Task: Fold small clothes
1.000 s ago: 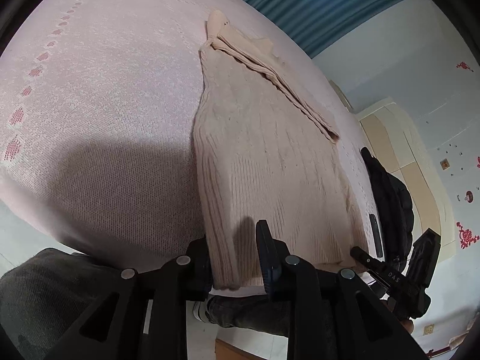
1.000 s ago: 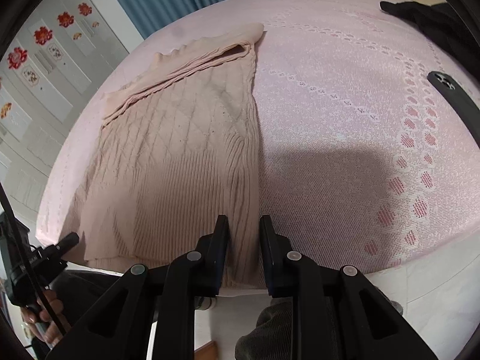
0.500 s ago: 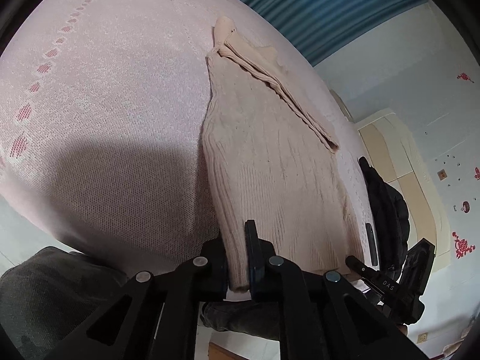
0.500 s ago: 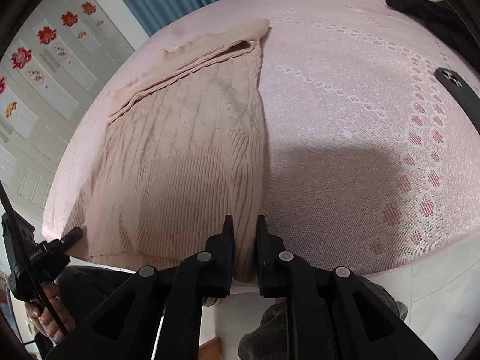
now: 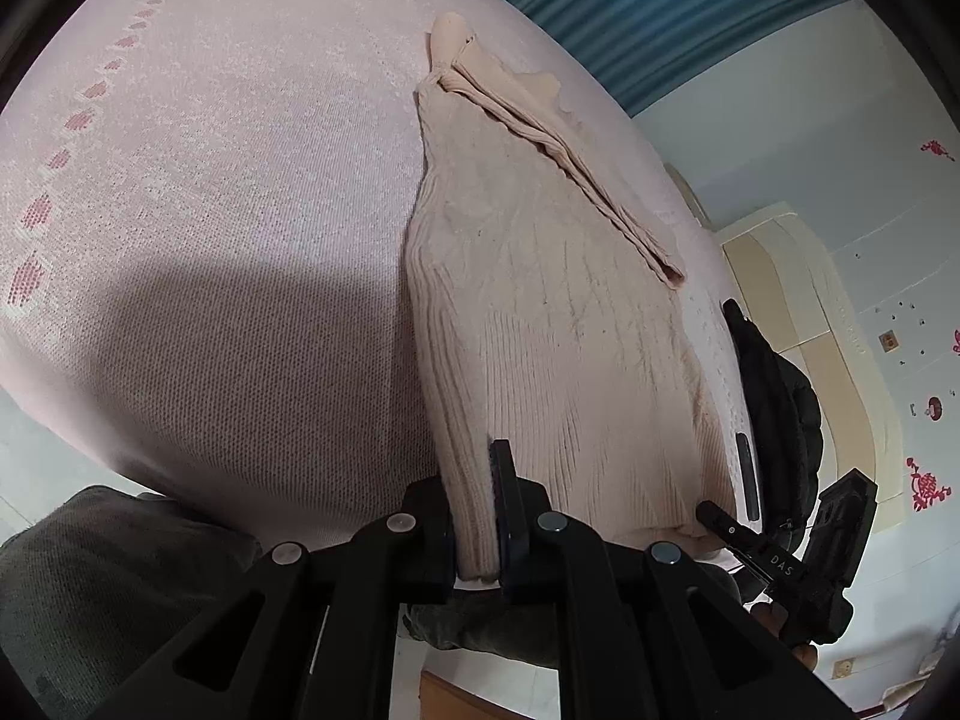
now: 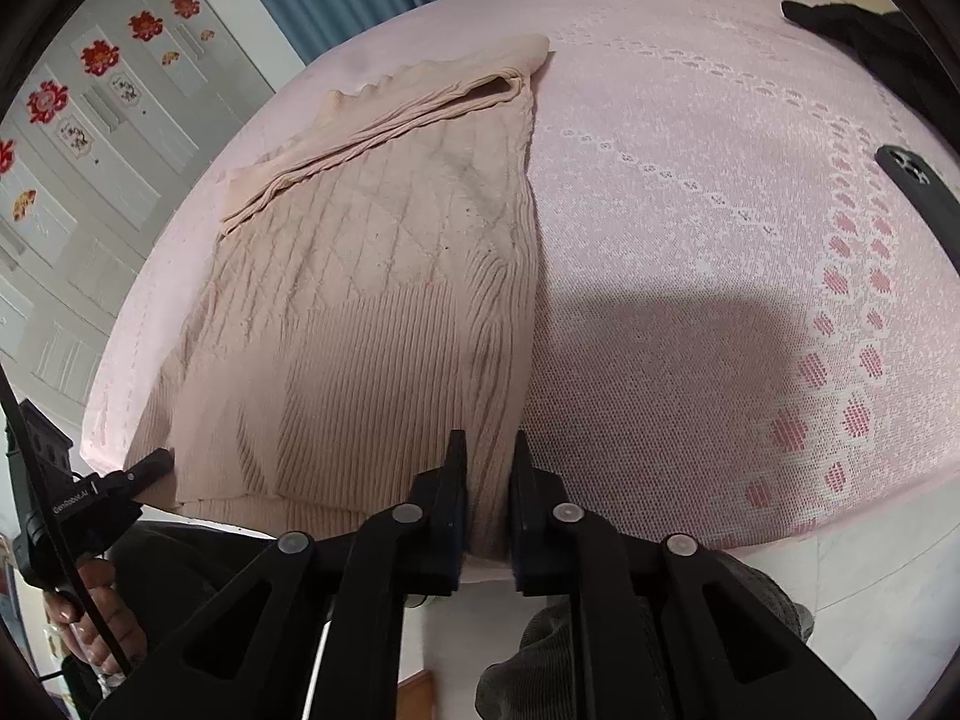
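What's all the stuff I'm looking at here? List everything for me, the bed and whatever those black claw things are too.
Sweater: one, beige knit, flat on the bed, hem at the near edge.
Bedspread: one, pale pink with darker pink flower border, covers the bed.
Phone: one, black, on the bedspread right of the sweater.
Dark garment: one, black, at the bed's right side.
Curtain: one, blue, behind the bed.
Wardrobe doors: white with red flower stickers, far left.
Left gripper: one, black, shut on the sweater's hem corner.
Right gripper: one, black, shut on the other hem corner.
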Motion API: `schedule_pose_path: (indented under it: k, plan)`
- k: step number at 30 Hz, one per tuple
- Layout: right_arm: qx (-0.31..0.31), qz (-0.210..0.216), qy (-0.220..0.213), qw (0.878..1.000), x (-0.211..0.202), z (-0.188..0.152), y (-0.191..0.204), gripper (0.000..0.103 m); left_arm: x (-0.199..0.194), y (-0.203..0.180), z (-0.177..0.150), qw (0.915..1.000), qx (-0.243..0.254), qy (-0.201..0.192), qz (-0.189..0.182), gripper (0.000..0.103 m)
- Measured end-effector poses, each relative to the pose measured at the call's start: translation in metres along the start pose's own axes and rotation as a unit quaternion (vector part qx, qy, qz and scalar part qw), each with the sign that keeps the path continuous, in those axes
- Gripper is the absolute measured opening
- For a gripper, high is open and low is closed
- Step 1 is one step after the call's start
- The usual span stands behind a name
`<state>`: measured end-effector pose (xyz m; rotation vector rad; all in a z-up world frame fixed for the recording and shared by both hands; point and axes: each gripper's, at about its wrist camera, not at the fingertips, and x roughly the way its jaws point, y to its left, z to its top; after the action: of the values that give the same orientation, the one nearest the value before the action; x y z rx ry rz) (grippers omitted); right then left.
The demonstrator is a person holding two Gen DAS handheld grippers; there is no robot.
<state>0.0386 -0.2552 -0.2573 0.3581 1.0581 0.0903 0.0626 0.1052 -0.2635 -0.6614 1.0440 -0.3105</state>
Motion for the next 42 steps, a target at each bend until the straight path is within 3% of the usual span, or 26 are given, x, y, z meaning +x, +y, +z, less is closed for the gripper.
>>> schedule_pose_path:
  k: [17,28,42]
  plan:
    - [-0.003,0.039,-0.071,0.997,-0.023,-0.002,0.0,0.005,-0.015,-0.004,0.002,0.9988,0.01,-0.047,-0.012,0.007]
    - [0.032,0.071,-0.08,0.994,-0.027,-0.002,-0.011,0.005,-0.017,-0.002,0.001,0.9985,0.001,-0.055,-0.01,0.007]
    - [0.028,0.073,-0.078,0.994,-0.026,-0.002,-0.008,0.005,-0.018,-0.002,0.001,0.9982,-0.008,-0.057,-0.015,0.007]
